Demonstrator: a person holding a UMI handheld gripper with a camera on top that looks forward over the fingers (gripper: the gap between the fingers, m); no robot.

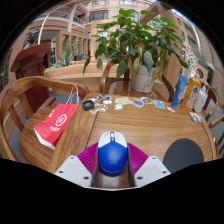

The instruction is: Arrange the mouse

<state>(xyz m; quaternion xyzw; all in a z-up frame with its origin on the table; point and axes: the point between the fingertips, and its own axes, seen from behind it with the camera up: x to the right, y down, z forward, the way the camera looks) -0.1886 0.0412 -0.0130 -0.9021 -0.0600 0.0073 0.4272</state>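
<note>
A blue and white computer mouse (112, 156) sits between my two fingers, its blue back toward me and its white front pointing away. The magenta pads (88, 157) press against both of its sides. My gripper (112, 160) is shut on the mouse and holds it over the near part of the wooden table (150, 125).
A red bag (56, 124) lies on the table's left side. Small items and cards (125, 102) lie at the far edge, near a potted plant (138, 45). A blue bottle (180, 92) stands at the right. A dark round pad (183, 154) lies right of my fingers. Wooden chairs (25, 95) stand left.
</note>
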